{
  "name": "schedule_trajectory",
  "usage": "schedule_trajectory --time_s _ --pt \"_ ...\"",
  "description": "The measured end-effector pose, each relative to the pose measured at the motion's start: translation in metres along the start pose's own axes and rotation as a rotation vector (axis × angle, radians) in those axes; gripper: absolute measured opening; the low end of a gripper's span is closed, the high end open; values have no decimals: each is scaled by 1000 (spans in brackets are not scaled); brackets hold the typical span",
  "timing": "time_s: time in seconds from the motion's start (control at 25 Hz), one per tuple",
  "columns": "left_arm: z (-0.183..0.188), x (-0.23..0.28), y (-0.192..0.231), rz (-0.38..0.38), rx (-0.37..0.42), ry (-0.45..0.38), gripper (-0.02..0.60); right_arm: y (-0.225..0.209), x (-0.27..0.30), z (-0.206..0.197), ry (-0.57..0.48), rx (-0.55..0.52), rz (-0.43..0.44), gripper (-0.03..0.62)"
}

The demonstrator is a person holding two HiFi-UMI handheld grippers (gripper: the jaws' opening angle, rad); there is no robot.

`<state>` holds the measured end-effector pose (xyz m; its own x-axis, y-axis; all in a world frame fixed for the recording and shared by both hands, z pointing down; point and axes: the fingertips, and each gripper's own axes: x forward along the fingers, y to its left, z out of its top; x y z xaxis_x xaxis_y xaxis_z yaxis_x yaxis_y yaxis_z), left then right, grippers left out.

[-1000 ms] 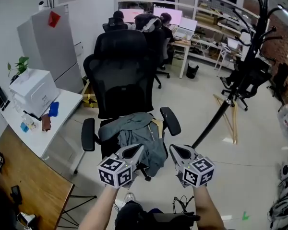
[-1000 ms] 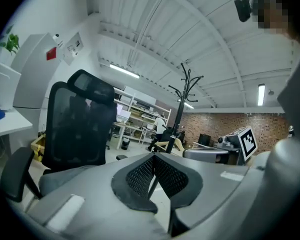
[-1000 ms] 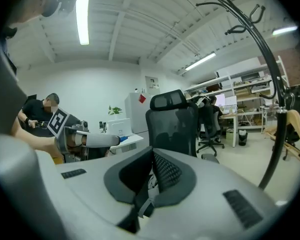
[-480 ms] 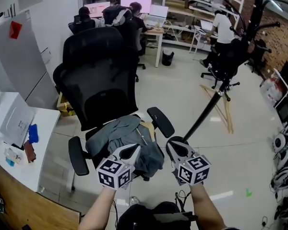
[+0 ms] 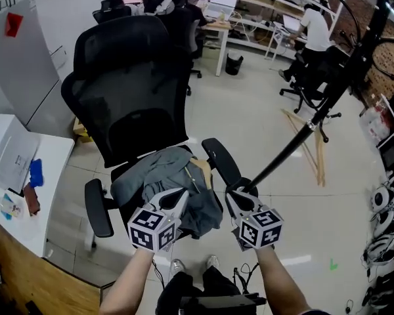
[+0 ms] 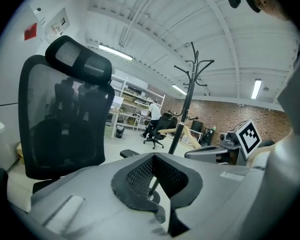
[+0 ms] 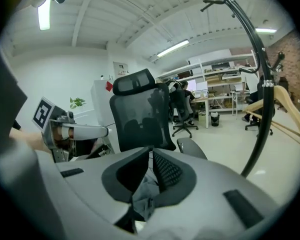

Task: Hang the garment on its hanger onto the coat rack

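Note:
A grey-green garment (image 5: 174,176) lies crumpled on the seat of a black mesh office chair (image 5: 131,90), with a bit of its wooden hanger (image 5: 201,170) showing at the right. The black coat rack (image 5: 315,117) stands right of the chair. My left gripper (image 5: 180,194) hovers over the garment's near edge, shut and empty. My right gripper (image 5: 231,195) hangs beside the chair's right armrest; its jaws are opening to a thin slit with nothing between them. Past them, in the right gripper view, lies the garment (image 7: 145,189).
A white table (image 5: 49,176) with a printer stands left of the chair, a wooden desk corner below it. People sit at desks (image 5: 217,25) at the back. Wooden hangers (image 7: 282,111) hang on the coat rack (image 7: 257,84). Bare floor lies between chair and rack.
The chair and garment have come closer and shifted left in the head view. Both grippers stay side by side over the seat's front edge.

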<state>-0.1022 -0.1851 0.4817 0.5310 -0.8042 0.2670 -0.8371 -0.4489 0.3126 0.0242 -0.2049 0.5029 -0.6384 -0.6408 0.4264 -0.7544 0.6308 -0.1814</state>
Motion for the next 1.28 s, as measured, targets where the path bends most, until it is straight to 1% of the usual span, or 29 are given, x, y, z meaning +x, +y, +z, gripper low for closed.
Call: schedule_trajectory --time_s 0.16,0.24,0.28,0.32,0.48,0.6,0.64,0.68,0.76,0.8,0.92,0.96,1.0,1.08,1.28 --pt "-21 12 28 49 -21 25 -3 -22 40 -30 58 26 -44 39" --pt "-36 25 41 67 -26 43 -3 -36 64 -49 88 40 -68 54" --pt "-45 33 46 71 -29 55 -3 -42 77 -61 105 51 -73 154" --pt "-54 39 51 73 -34 68 -3 -47 90 -73 125 61 -77 190" --pt "-94 56 67 79 -57 130 -3 -63 132 -131 226 86 -103 190" --pt "-112 63 83 92 -45 153 -3 -76 163 -163 292 70 -134 191" --pt "-115 64 88 96 -44 158 -3 -81 173 -170 311 67 -151 234" --pt "-119 64 91 98 -48 162 -3 -87 180 -178 328 73 -167 245" --pt "-127 63 92 97 -68 167 -3 -95 190 -195 365 104 -185 292" --pt "-131 63 92 96 -79 169 -3 -96 196 -202 382 119 -184 293" --pt "-140 62 90 90 -100 177 -3 -95 209 -222 430 130 -180 292" --pt "-142 61 90 88 -102 180 -3 -95 211 -227 446 116 -183 219" --pt "-142 60 89 86 -103 181 -3 -94 212 -229 453 94 -182 64" --pt "-142 57 90 82 -103 180 -3 -90 213 -227 436 64 -168 44" --pt "-144 51 94 94 -114 176 -3 -87 208 -215 389 43 -161 41"
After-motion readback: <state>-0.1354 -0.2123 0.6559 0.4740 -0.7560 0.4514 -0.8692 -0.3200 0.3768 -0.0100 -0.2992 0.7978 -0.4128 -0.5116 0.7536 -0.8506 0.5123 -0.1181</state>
